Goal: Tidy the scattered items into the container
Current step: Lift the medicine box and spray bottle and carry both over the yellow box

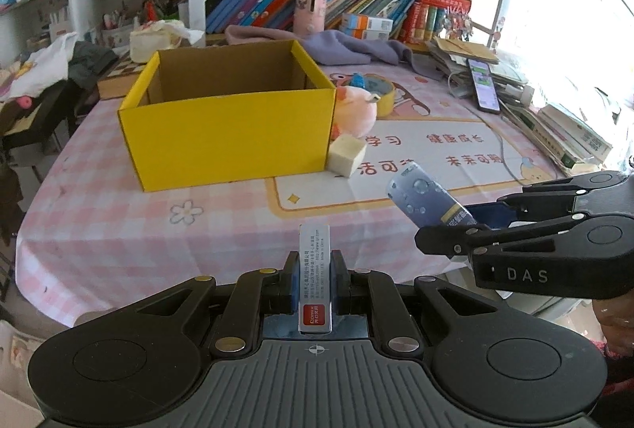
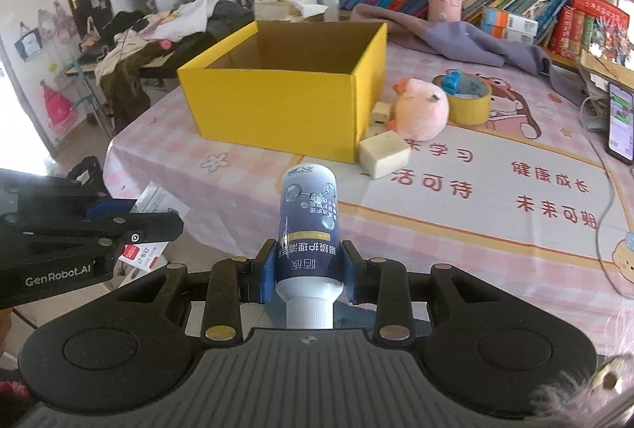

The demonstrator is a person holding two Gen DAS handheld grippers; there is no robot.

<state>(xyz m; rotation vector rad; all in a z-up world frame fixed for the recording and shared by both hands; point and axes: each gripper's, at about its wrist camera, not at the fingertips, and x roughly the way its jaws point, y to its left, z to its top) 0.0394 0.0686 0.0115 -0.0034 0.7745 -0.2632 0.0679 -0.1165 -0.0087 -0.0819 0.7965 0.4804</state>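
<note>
Two loads are in hand short of the empty yellow box [image 1: 226, 119] on the counter [image 1: 99, 222]: left gripper [image 1: 314, 271] fingers pinch a "Comix" pack [image 1: 314, 281], right gripper [image 2: 308, 265] fingers pinch a bottle [image 2: 308, 226] with Chinese print, and we advise releasing each above the opening.

Far across a pink checked tablecloth [image 1: 99, 206], a crumpled lavender cloth [image 2: 467, 35] beneath leaning rows of books [image 1: 273, 0] on the shelf. At right, a lit phone [image 1: 484, 85] propped on stacked papers. At far left, a heap of clothes [image 2: 166, 27].
</note>
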